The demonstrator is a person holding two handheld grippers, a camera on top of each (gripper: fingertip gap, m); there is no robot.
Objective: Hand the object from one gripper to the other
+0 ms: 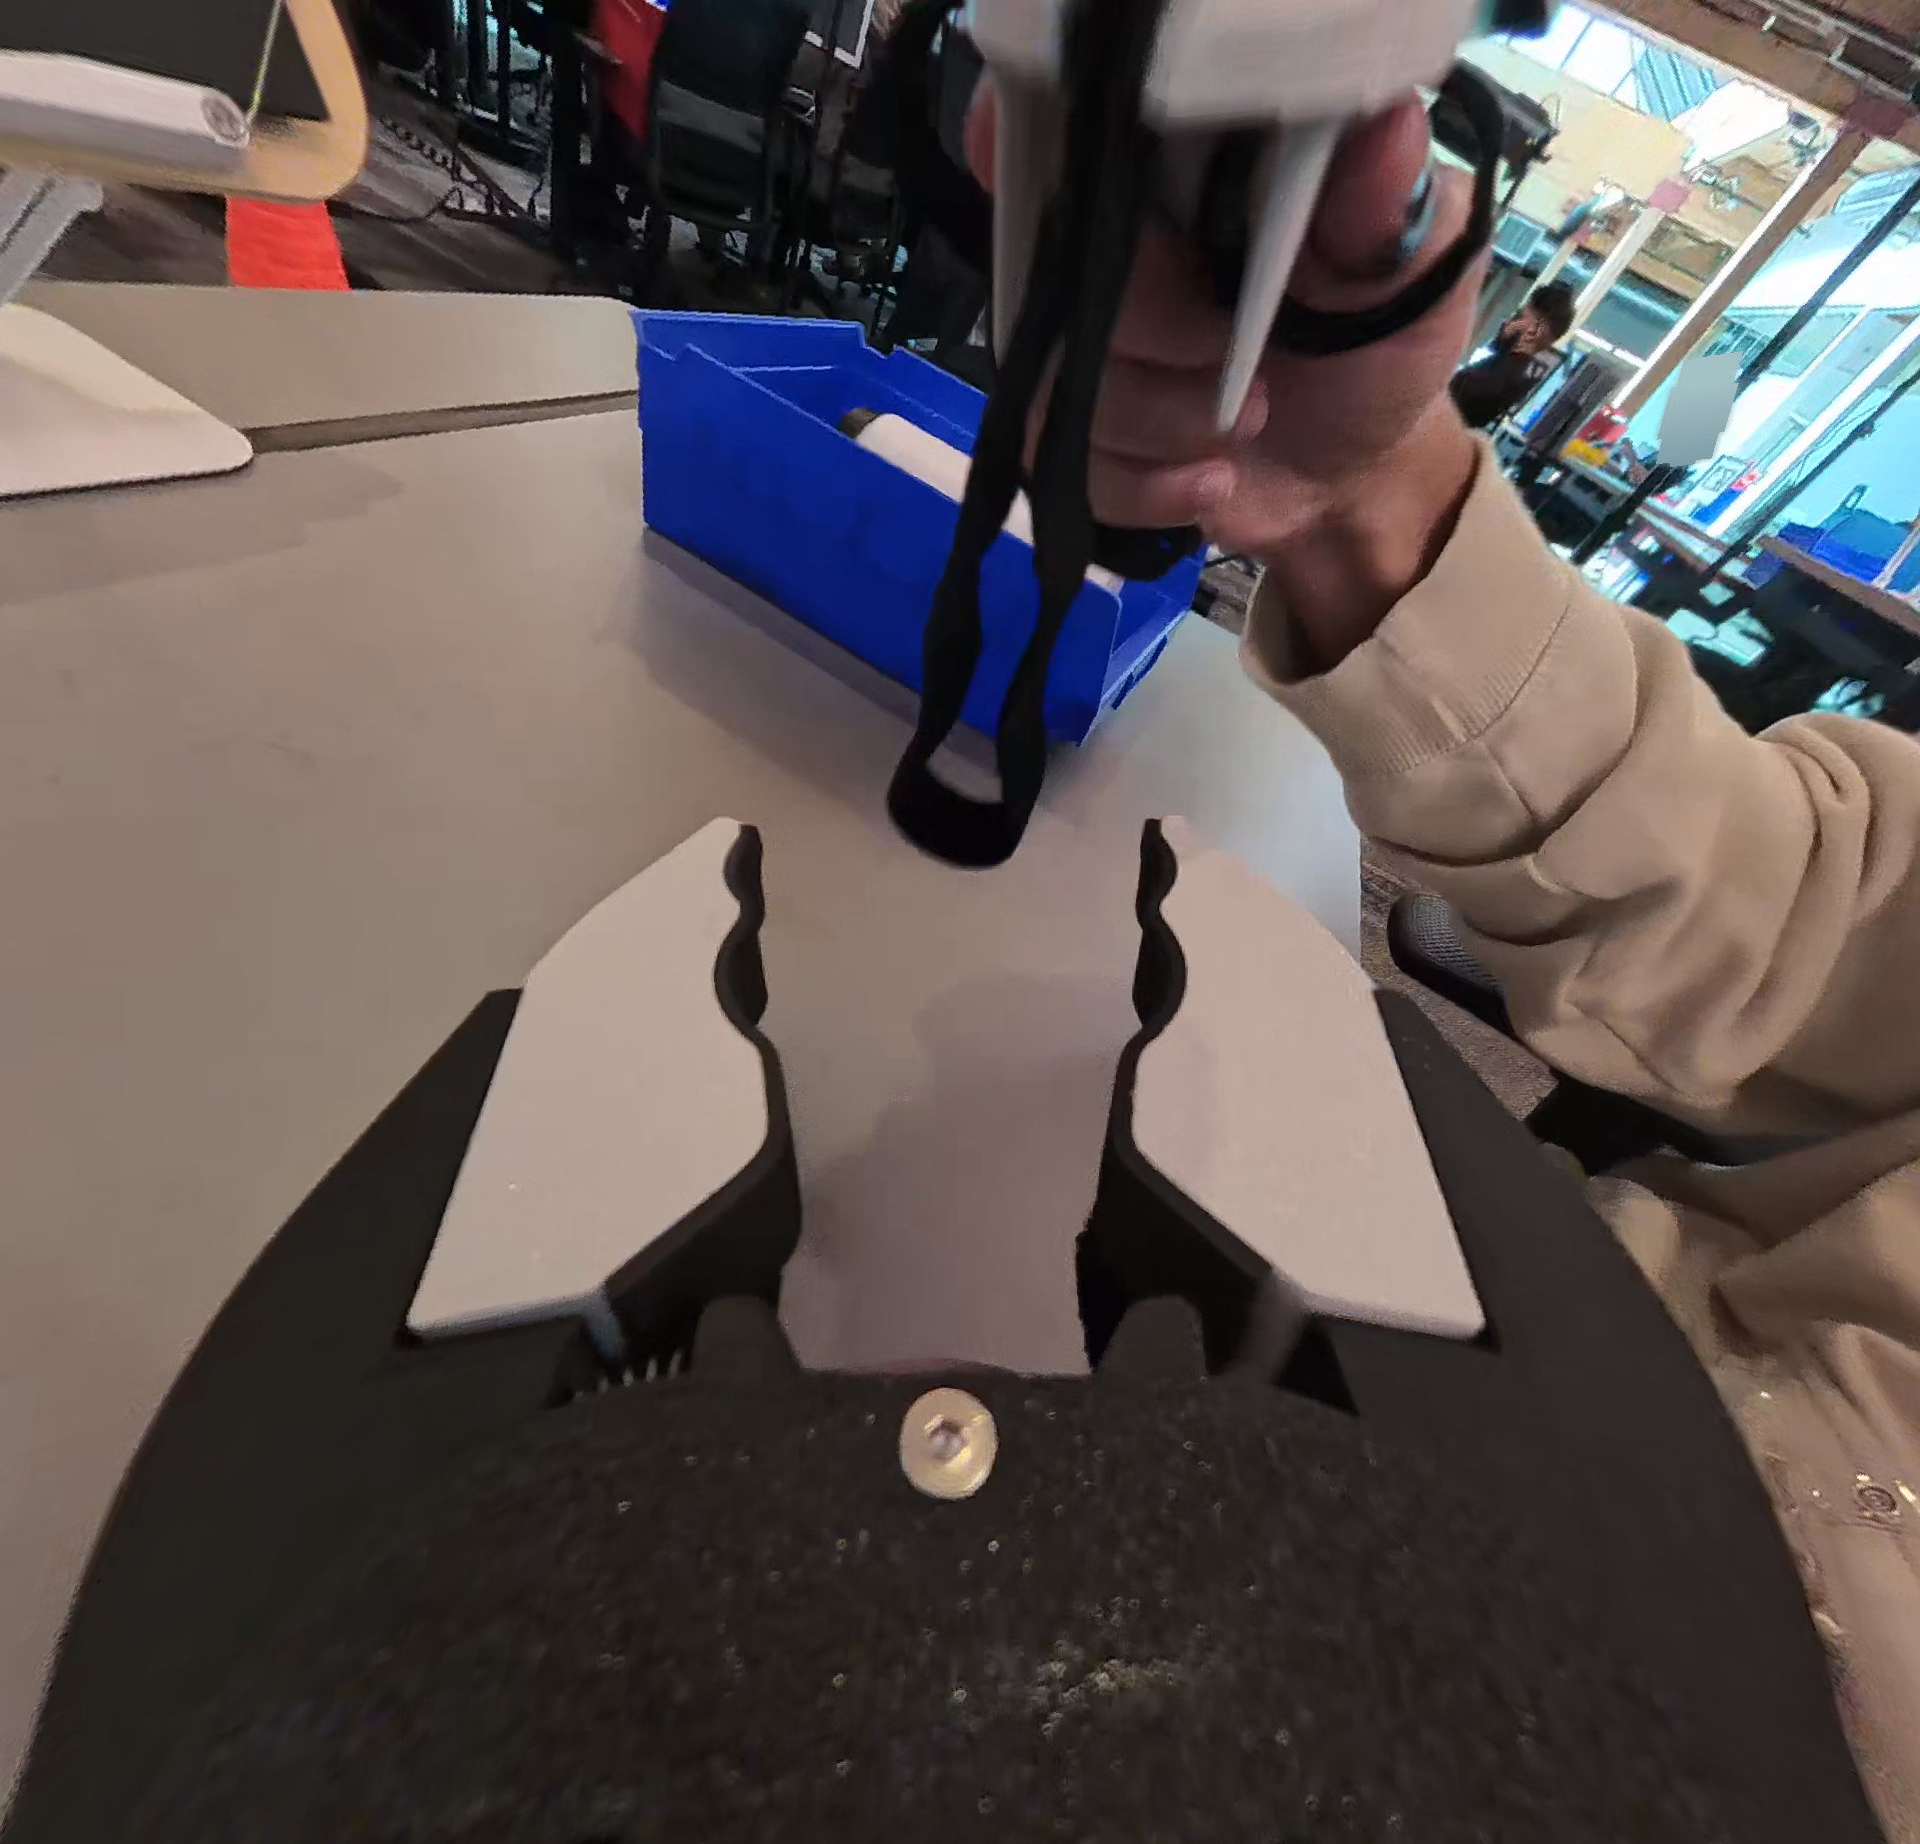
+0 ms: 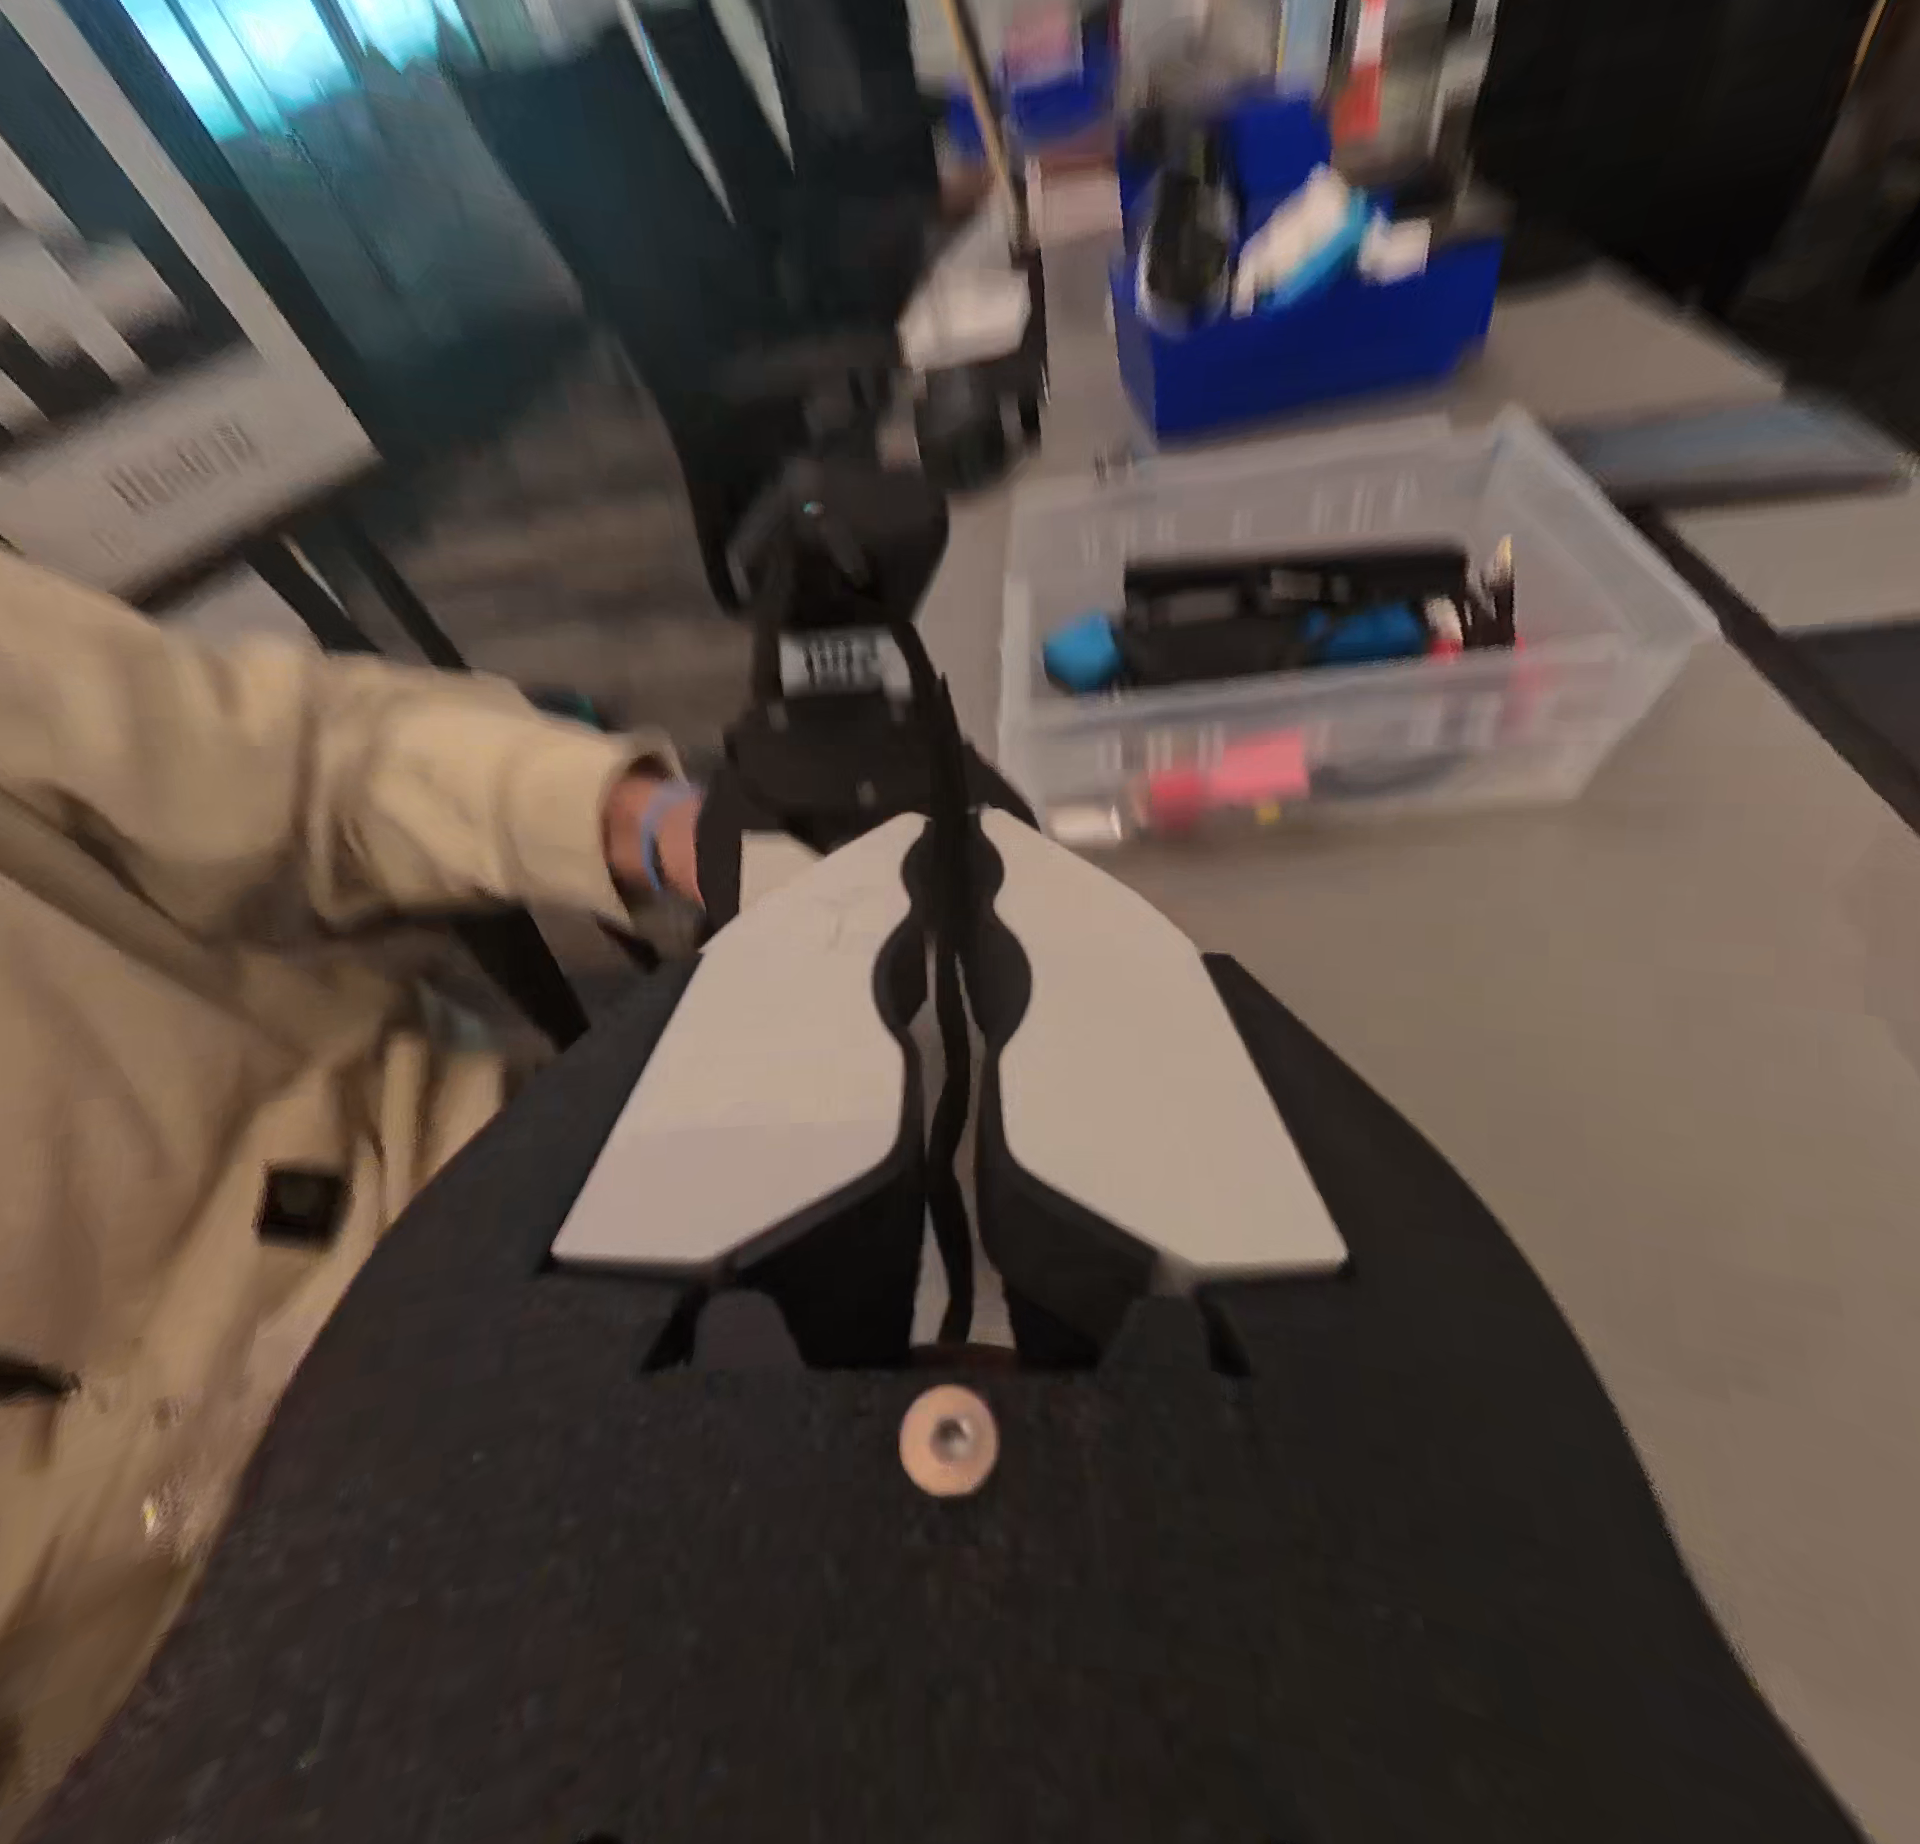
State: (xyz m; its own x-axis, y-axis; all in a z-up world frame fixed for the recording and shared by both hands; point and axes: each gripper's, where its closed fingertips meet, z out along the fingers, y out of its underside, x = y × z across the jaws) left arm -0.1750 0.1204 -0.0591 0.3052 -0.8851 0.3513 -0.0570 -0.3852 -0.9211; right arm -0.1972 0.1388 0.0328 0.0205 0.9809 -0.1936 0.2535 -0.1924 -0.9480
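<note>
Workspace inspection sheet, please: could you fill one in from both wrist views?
Surface: grey table, mostly bare near the grippers.
Job's things: black strap hanging from the right gripper, its loop just beyond the left gripper.
Clutter: blue bin holding a white roll; clear box of small items; second blue bin.
Grippers: left open and empty; right shut on the strap.
Cables: nothing seen.
Surroundings: chairs, desks, windows; person in beige sleeve.

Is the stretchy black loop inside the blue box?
No, the black loop dangles from the right tool, in front of the blue box and above the table.
</note>
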